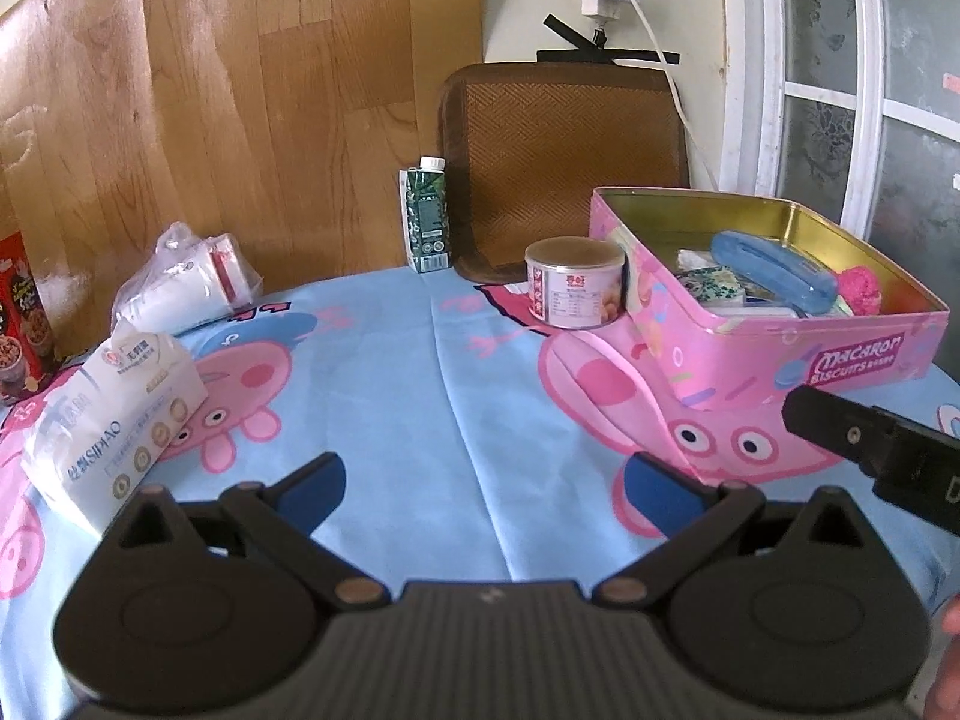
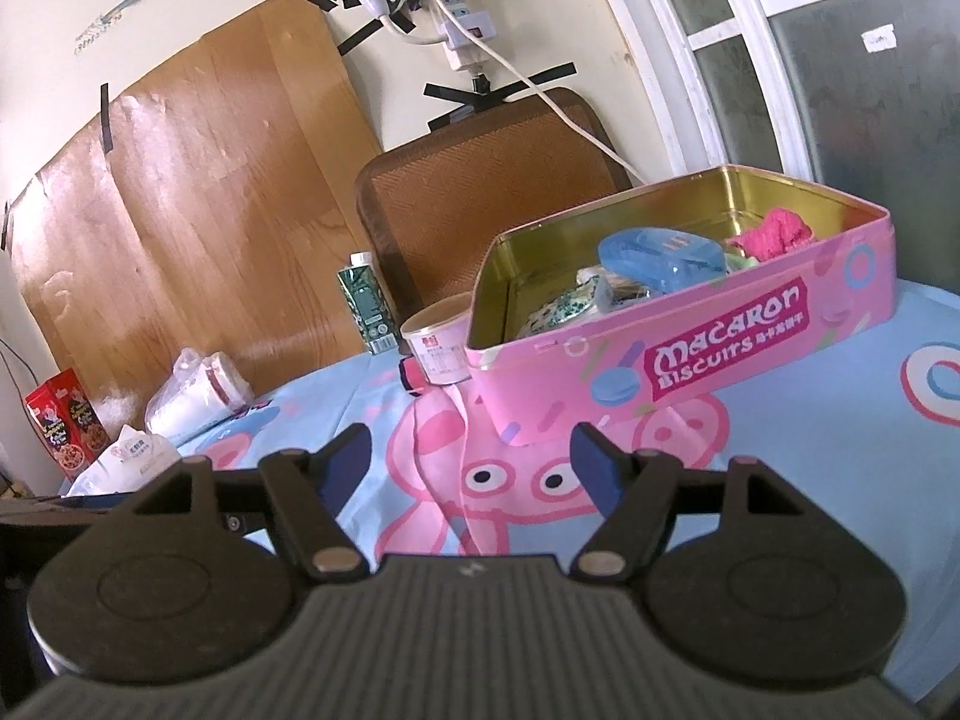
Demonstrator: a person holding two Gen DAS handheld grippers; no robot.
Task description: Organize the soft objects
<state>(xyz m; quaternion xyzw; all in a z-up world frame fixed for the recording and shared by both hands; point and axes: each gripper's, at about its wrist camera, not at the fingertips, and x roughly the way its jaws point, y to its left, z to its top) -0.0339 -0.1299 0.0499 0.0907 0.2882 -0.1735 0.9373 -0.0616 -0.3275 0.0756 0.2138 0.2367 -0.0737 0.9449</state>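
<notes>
Grippers, left gripper [image 1: 483,489] and right gripper [image 2: 471,465], both gape wide and empty above the tablecloth [image 1: 384,372]. Tissue pack [image 1: 111,414] lies left; pink biscuit tin [image 2: 678,354] holds a pink cloth [image 2: 774,231].

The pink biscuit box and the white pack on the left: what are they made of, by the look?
The biscuit box looks like printed tin: its inside is shiny gold metal with a rolled rim. The tissue pack looks like soft paper tissues in thin plastic film, judging by its glossy, creased wrap and slumped shape.
</notes>
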